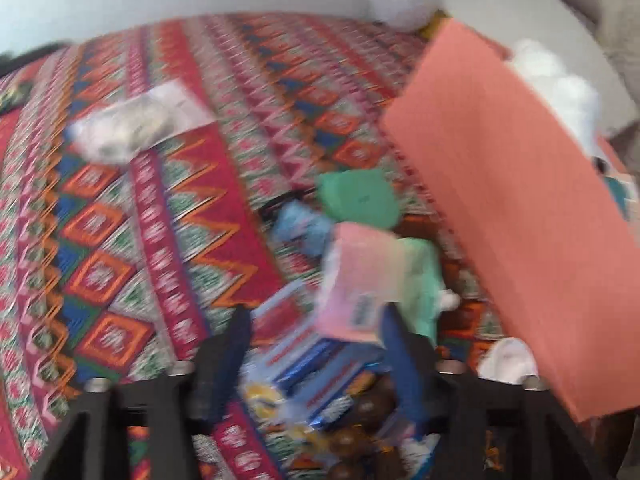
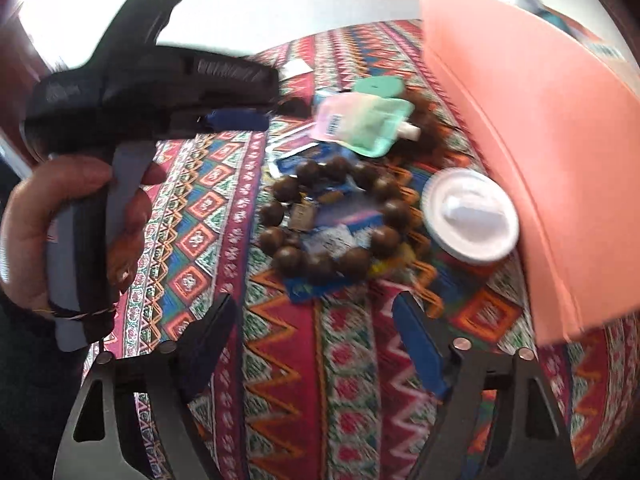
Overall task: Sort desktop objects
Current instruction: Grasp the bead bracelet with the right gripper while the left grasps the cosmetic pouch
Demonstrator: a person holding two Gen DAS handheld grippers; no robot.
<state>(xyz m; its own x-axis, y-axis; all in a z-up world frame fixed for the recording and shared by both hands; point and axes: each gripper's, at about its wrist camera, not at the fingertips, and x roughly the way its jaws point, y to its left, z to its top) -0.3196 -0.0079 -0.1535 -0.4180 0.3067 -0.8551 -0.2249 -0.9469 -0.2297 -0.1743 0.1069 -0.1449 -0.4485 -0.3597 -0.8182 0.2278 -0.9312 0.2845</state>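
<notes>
Fingers of both grippers (image 1: 316, 344) (image 2: 316, 336) stand apart, the left nearing the pastel pouch (image 1: 356, 280), probably to clamp it.

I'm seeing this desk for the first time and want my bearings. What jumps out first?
The bright zigzag-patterned red, blue and orange tablecloth fills both views. On the right stands a big salmon-pink box, with a round white plastic lid at its foot. Mid-table, a ring of large dark brown wooden beads lies on blue packets, ahead of the open right gripper.
</notes>
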